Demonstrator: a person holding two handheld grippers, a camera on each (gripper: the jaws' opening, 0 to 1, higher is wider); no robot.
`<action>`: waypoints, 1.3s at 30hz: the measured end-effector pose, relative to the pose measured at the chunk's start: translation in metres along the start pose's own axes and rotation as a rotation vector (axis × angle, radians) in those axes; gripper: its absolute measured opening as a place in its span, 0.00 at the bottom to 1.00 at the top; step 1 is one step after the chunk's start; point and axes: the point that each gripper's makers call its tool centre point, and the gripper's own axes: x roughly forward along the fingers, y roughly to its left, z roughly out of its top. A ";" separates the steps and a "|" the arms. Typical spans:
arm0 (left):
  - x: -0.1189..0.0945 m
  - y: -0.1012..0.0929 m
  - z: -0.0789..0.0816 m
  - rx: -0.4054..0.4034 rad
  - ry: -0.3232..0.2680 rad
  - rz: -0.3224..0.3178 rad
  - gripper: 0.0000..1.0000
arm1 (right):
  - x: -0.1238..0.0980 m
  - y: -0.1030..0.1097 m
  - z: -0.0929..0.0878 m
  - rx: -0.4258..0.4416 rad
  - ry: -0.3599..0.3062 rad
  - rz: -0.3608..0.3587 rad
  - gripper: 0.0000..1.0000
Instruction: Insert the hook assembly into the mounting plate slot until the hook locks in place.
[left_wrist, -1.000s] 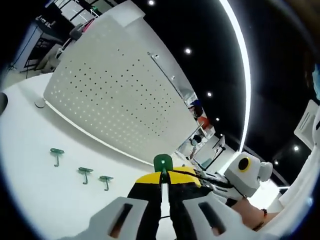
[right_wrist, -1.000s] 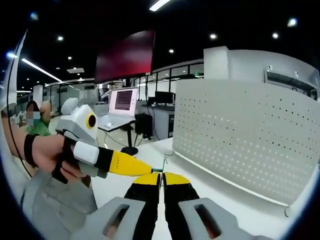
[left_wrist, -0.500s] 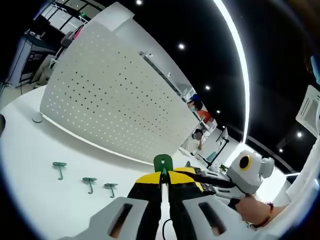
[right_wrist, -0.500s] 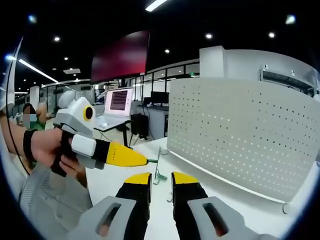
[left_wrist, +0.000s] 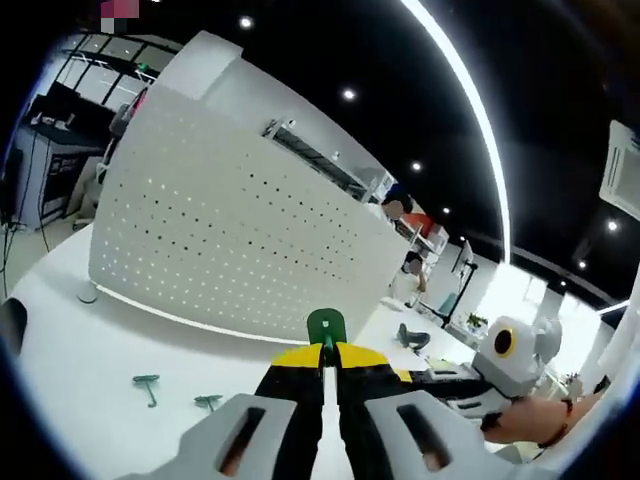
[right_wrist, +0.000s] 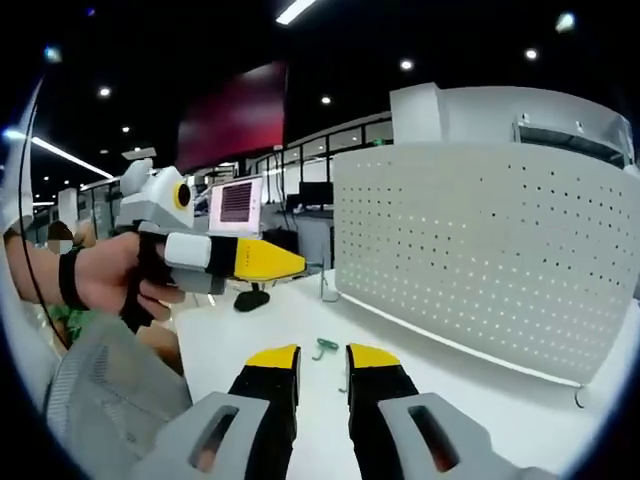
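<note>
Left gripper (left_wrist: 329, 352): clamped on green hook (left_wrist: 326, 324)
Right gripper (right_wrist: 322, 355): jaws apart
Table (left_wrist: 90, 350): white, spare hooks (left_wrist: 147, 384) lying loose
Room: perforated white panel (right_wrist: 480, 250), dark ceiling

A laptop (right_wrist: 238, 203) with a lit screen stands far behind the white surface (right_wrist: 480, 395), under ceiling lights (right_wrist: 296, 10).

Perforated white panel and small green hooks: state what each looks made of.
The perforated white panel looks like painted sheet metal with a matte finish: thin, curved, with even rows of punched holes; it could be plastic. The small green hook pinched in the left gripper seems moulded plastic, uniform and slightly glossy, like those on the white table.
</note>
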 end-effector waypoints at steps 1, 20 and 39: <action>0.001 0.001 0.001 0.005 -0.002 0.003 0.03 | 0.000 0.000 -0.002 -0.004 0.008 0.001 0.17; 0.020 0.019 0.041 0.163 -0.039 0.069 0.03 | -0.024 -0.008 -0.007 0.002 -0.009 -0.059 0.32; 0.046 0.041 0.074 0.259 -0.069 0.165 0.03 | -0.036 -0.014 -0.011 0.026 -0.017 -0.090 0.33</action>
